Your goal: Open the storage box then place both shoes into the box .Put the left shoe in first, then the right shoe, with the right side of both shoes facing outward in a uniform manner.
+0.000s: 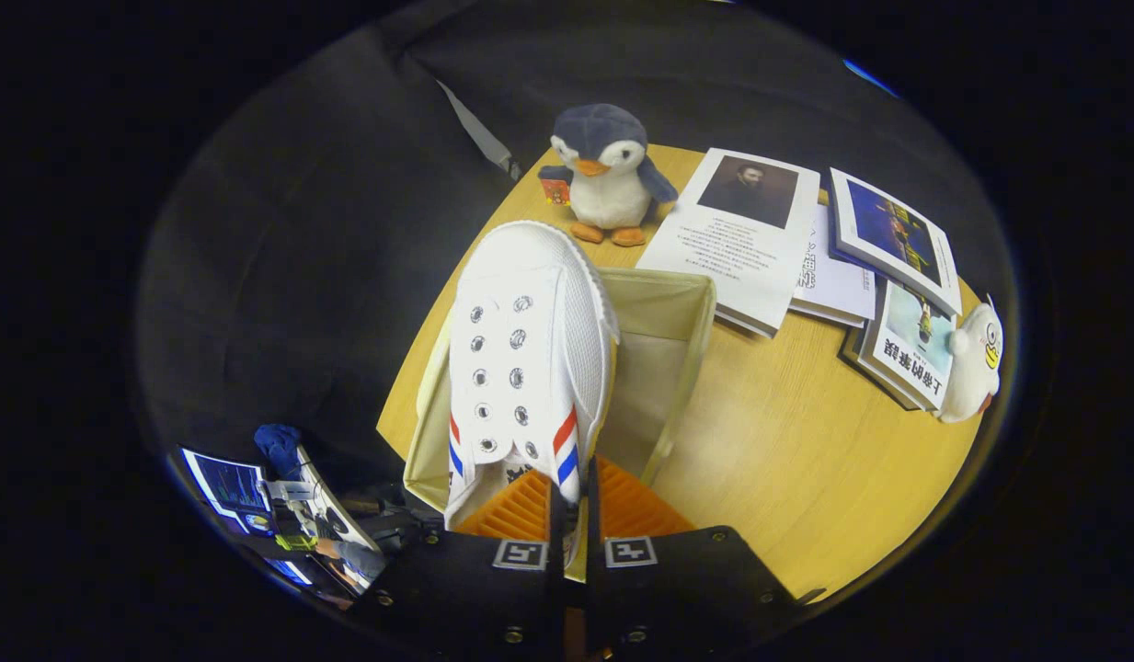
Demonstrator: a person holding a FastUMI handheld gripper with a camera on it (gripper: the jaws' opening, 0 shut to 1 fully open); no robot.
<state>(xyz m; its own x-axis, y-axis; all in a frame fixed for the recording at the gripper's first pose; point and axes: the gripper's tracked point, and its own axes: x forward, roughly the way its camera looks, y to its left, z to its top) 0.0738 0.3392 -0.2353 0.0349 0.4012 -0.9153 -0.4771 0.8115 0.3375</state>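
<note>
You have a pale wooden tabletop [787, 441] with a curved edge in front of you, evenly lit and faintly glossy. Black cloth [300, 230] hangs behind it as the booth wall, creased, with a pale strip [479, 133] running down it. Below the tabletop's near edge you can see lit screens [231, 487] on a cluttered desk

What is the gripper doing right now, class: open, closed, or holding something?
Gripper: closed on the white shoe, holding it over the open storage box.
</note>
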